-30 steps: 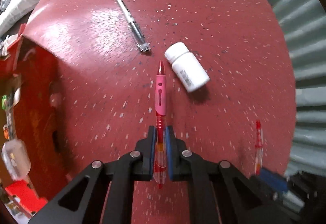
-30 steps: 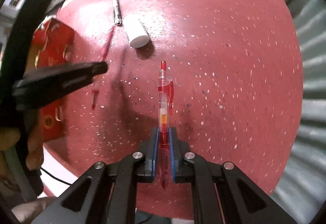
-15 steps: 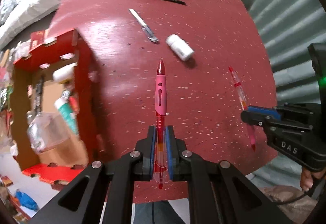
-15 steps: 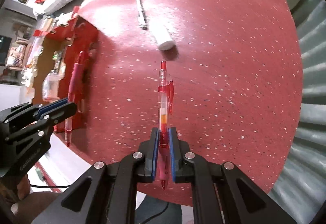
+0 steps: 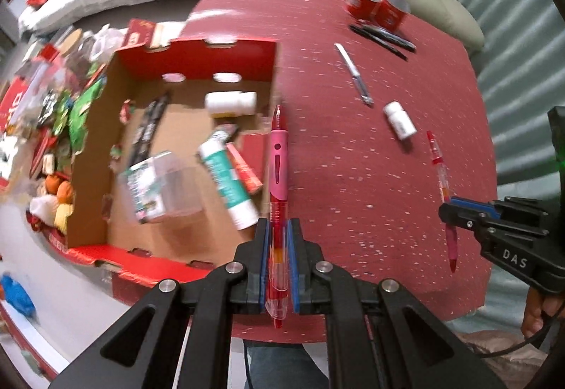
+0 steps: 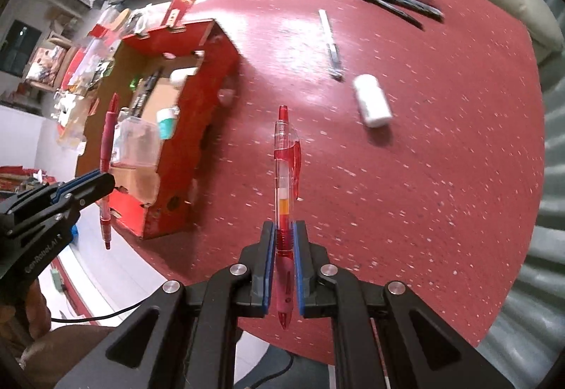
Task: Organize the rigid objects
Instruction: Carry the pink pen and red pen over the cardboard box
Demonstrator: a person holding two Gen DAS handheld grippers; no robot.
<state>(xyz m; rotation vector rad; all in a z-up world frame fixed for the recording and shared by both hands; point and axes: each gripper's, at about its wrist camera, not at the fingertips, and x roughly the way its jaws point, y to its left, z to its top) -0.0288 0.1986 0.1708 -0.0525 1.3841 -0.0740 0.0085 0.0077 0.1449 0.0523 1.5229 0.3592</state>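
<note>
My left gripper (image 5: pixel 278 230) is shut on a pink-grip red pen (image 5: pixel 277 155), held in the air over the right wall of an open red cardboard box (image 5: pixel 197 53). My right gripper (image 6: pixel 284 230) is shut on a clear red pen (image 6: pixel 284 163), held above the red table (image 6: pixel 441 141). Each gripper shows in the other's view: the right gripper (image 5: pixel 448 210) at right, the left gripper (image 6: pixel 106 177) at left over the box (image 6: pixel 212 71). A white pill bottle (image 5: pixel 399 119) and a silver pen (image 5: pixel 354 74) lie on the table.
The box holds a white bottle (image 5: pixel 231 103), a teal tube (image 5: pixel 227 182), a clear plastic container (image 5: pixel 159 187) and black pens (image 5: pixel 148 127). Two red cans (image 5: pixel 376 7) and black pens (image 5: pixel 383 37) lie at the table's far edge. Clutter covers the floor at left.
Both grippers have risen and pulled back with their pens. The left one has swung left, so the box's inside now shows under it.
</note>
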